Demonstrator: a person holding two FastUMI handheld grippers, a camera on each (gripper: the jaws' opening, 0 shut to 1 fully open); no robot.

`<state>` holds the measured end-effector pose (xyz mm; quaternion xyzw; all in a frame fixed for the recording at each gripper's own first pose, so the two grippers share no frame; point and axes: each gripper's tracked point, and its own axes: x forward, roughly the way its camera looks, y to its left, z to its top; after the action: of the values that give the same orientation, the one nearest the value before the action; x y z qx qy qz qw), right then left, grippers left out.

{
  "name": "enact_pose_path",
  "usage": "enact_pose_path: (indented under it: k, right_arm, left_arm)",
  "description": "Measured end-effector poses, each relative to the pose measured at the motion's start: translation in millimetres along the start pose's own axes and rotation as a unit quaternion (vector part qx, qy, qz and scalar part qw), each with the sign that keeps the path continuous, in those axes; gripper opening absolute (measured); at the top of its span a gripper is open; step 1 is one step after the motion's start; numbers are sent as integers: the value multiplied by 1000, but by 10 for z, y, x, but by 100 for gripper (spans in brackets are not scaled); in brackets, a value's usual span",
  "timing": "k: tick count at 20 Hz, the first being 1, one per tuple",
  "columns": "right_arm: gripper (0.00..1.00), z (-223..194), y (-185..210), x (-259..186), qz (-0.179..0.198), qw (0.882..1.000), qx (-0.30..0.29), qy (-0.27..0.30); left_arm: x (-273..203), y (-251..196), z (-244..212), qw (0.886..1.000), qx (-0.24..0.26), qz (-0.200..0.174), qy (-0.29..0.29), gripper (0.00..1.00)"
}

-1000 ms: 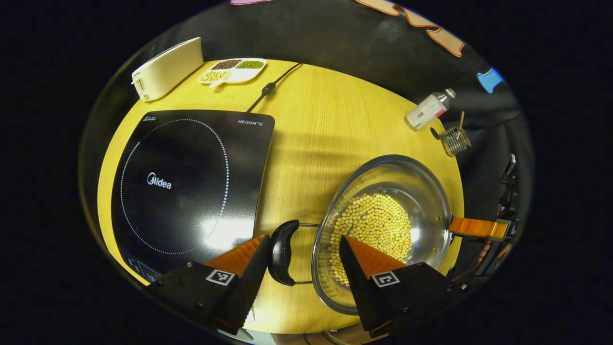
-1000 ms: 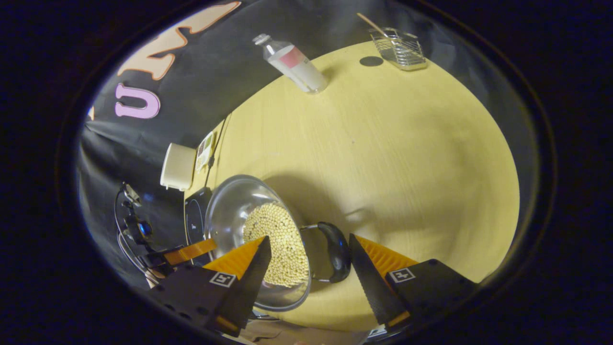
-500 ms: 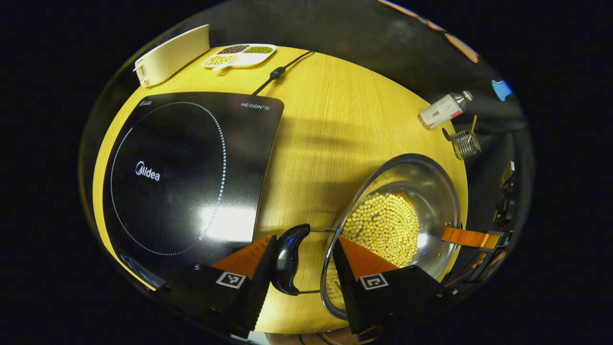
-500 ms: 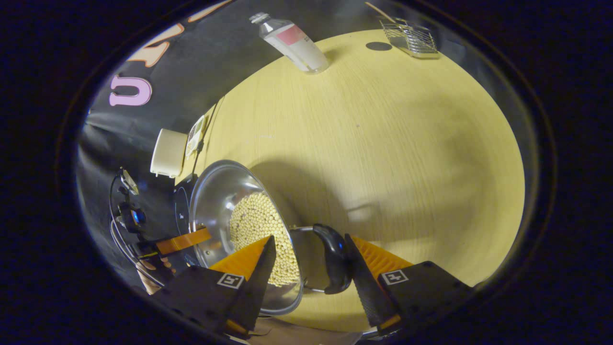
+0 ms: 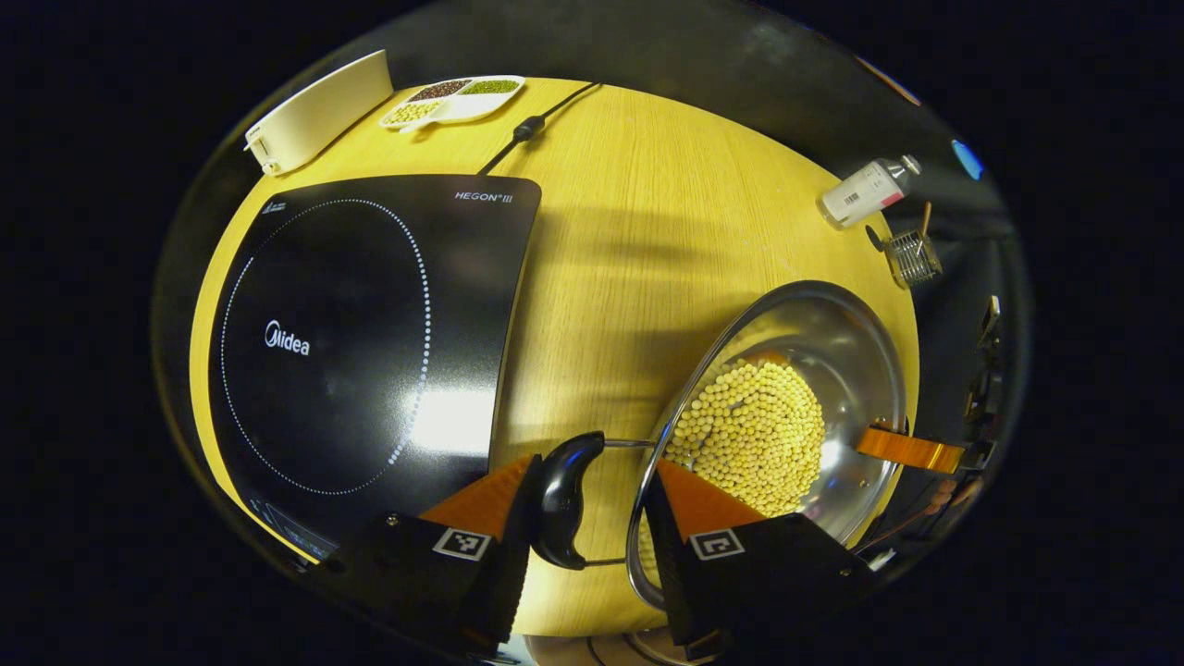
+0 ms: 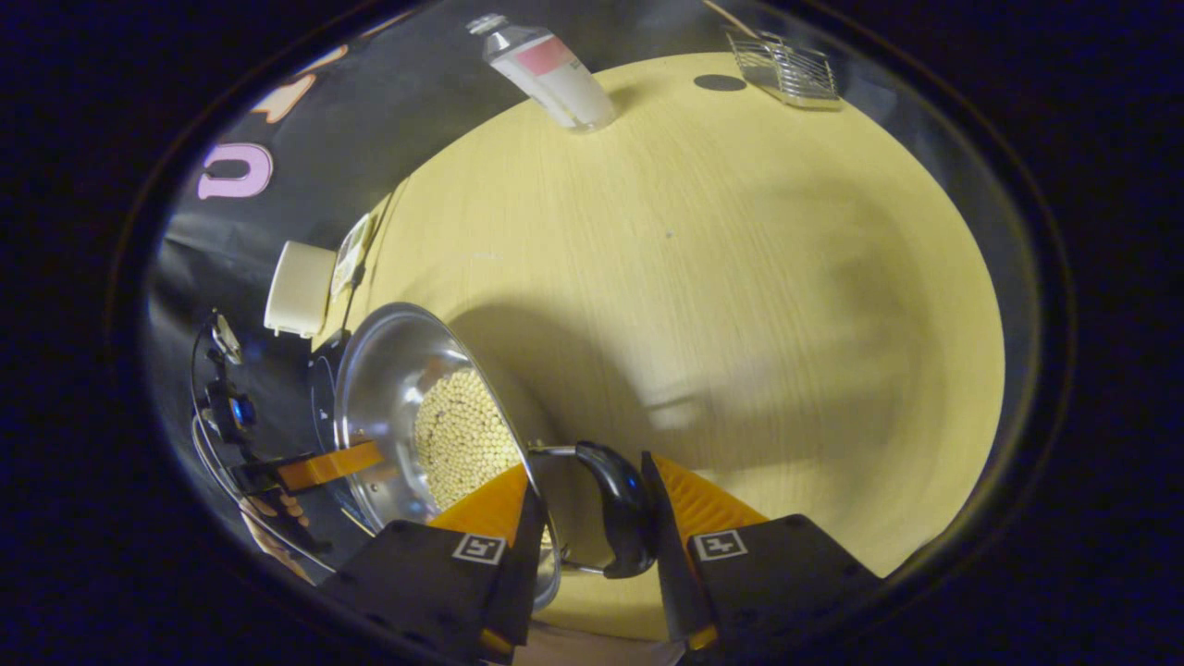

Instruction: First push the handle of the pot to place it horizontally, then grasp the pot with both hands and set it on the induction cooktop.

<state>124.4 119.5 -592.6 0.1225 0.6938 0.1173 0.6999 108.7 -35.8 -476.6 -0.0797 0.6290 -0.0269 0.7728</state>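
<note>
Pot (image 5: 832, 342): polished metal, mirror-bright. Beside it, induction cooktop (image 5: 351, 324): glossy black glass. Table (image 5: 629, 250): matt wood grain. Pot handle (image 5: 561, 499): shiny black plastic.

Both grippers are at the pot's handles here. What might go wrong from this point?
1. The pot holds loose beans; if the left gripper and right gripper rise unevenly, it may tip and spill.
2. Each gripper spans a black handle and the rim, one finger inside the pot; how firm either hold is I cannot tell, so a handle might slip.
3. Carried too low, the pot could knock the edge of the induction cooktop.
</note>
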Motion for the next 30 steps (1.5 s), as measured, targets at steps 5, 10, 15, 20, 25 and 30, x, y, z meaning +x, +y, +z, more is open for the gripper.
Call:
enact_pose_path:
  k: [5,10,15,20,25,30]
  right_arm:
    - [54,-43,-60,-51,-18,1000,-9,-2]
    - [54,-155,-132,-274,-33,999,-19,-11]
    - [54,-299,-175,-422,-32,999,-21,-15]
    - [54,-516,-131,-556,-29,999,-23,-14]
    - [49,-725,-100,-611,-24,999,-21,-15]
    - [54,-974,72,-712,-26,999,-17,-24]
  left_arm:
    - [-65,-40,-13,999,31,16,-1,63]
    - [-185,-141,-185,999,33,9,11,63]
    - [-376,-203,-377,999,38,7,10,63]
    - [-579,-193,-611,999,40,7,12,63]
    - [-768,-80,-783,999,46,7,12,65]
    - [-914,100,-881,998,56,1,5,63]
